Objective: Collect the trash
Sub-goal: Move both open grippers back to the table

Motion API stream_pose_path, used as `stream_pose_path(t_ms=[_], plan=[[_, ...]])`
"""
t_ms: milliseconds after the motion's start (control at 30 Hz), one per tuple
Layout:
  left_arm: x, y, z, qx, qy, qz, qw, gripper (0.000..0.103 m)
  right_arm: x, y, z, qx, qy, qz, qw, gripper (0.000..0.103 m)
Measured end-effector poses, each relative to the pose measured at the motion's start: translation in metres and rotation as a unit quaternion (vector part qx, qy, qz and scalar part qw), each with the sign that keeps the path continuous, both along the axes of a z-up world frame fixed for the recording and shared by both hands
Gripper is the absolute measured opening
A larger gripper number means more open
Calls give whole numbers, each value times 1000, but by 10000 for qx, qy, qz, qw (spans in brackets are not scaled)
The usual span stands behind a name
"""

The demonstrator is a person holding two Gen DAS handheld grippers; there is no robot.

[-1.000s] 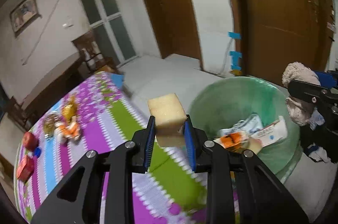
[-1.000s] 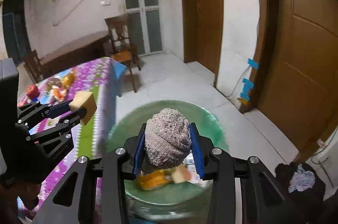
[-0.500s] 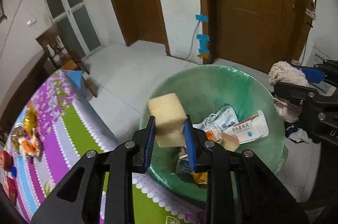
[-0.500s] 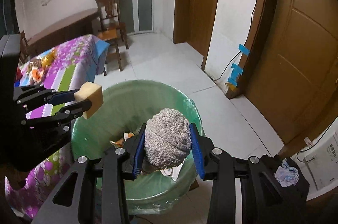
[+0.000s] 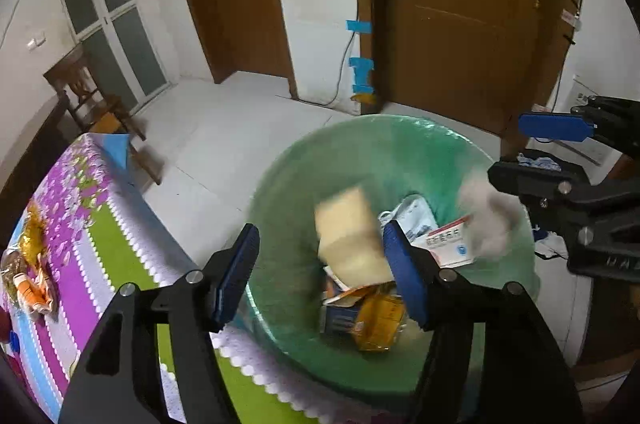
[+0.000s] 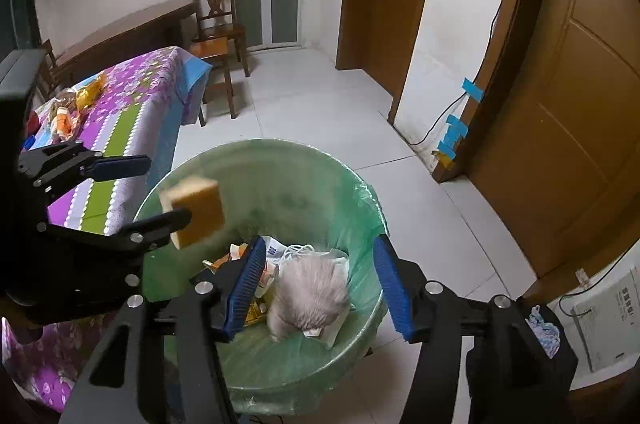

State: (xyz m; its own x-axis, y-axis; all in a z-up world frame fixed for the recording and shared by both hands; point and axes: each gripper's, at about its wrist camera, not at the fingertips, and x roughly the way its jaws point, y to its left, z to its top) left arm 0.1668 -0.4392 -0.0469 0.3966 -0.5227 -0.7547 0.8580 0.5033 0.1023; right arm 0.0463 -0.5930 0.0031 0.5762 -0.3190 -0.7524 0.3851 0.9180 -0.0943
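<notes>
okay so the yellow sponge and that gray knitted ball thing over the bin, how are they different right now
The yellow sponge is a flat-sided block; the gray knitted ball is rounded and fuzzy. In the right wrist view the sponge is up near the green-lined bin's rim, beside the left gripper's finger, while the ball is lower, over the wrappers inside. Shared: both are motion-blurred and ungripped, with the left gripper and the right gripper open above the bin.

Dim, flat indoor light with a greenish cast; fisheye bends the door frames and blackens the corners; the yellow sponge (image 5: 350, 234) and grey woolly ball (image 6: 310, 298) are motion-smeared
</notes>
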Motion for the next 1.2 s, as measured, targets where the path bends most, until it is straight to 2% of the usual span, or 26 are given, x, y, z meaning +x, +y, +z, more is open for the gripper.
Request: stream_pose_path(t_ms=[167,333,500,667,800,1100,1200], plan=[[1,7,1,12,-60,146,9999,62,0,0,-2,6,-43,-3,10000,57],[-4,20,5,-10,-234,260,9994,62,2,14,-2,-216,-27,72,9997,57],[11,50,6,-108,-192,704,9973,63,13,33,4,-308,-125,220,9992,57],[47,99,10,-304,-32,1489,9884,64,28,58,8,-394,-265,430,9979,57],[67,142,13,-353,-30,1921,9807,64,47,81,13,-327,-454,662,9962,57],[100,242,14,-203,13,2449,9693,66,106,150,10,-211,-552,1331,9893,57],[115,270,10,-99,-8,2430,9700,66,127,172,8,-101,-593,1547,9861,57]])
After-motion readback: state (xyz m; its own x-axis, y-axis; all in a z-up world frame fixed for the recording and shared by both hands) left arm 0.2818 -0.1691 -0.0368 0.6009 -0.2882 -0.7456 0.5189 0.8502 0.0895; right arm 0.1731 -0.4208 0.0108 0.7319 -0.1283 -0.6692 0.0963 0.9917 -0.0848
